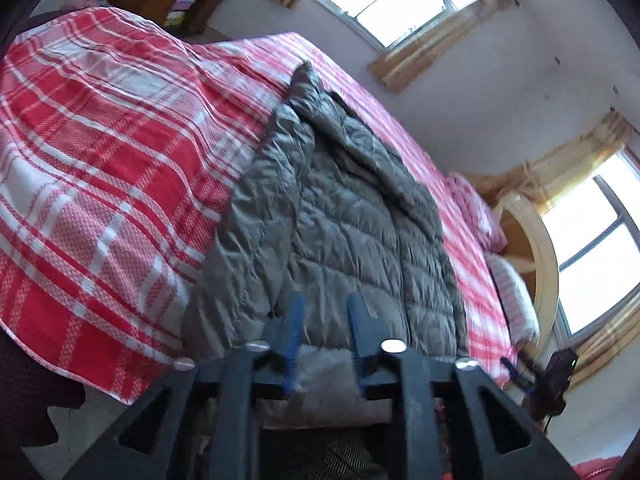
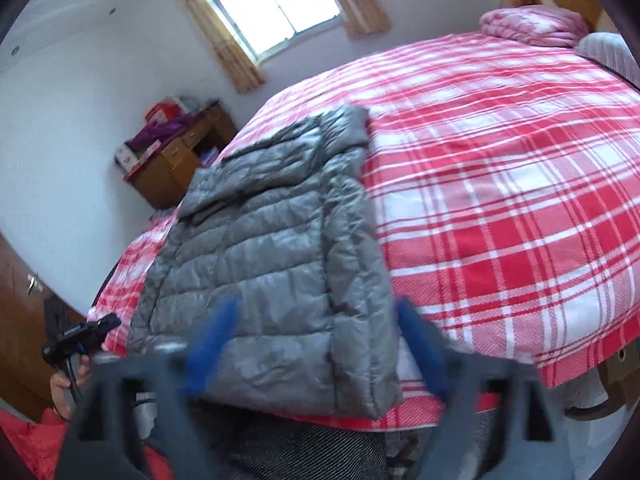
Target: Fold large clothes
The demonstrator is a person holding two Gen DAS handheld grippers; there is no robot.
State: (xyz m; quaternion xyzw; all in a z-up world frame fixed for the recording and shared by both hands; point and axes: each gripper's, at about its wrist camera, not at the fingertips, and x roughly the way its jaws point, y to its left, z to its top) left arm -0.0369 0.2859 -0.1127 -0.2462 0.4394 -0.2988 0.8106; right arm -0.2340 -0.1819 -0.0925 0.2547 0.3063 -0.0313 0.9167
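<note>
A grey quilted puffer jacket [image 1: 340,216] lies folded lengthwise on a red and white plaid bed [image 1: 100,152], its hem at the near edge. It also shows in the right wrist view [image 2: 272,248]. My left gripper [image 1: 326,320] hovers at the jacket's hem with its blue fingers [image 1: 294,332] a little apart and nothing between them. My right gripper [image 2: 316,344] is open wide, its blue fingers [image 2: 212,340] either side of the jacket's near hem, holding nothing. The left gripper also shows in the right wrist view [image 2: 80,336], at the left edge.
The plaid bed [image 2: 500,184] fills most of both views. Pink folded bedding [image 2: 536,24] and a pillow [image 2: 608,56] lie at the headboard end. A wooden desk [image 2: 180,160] with clutter stands by the wall. Curtained windows [image 2: 276,4] are behind.
</note>
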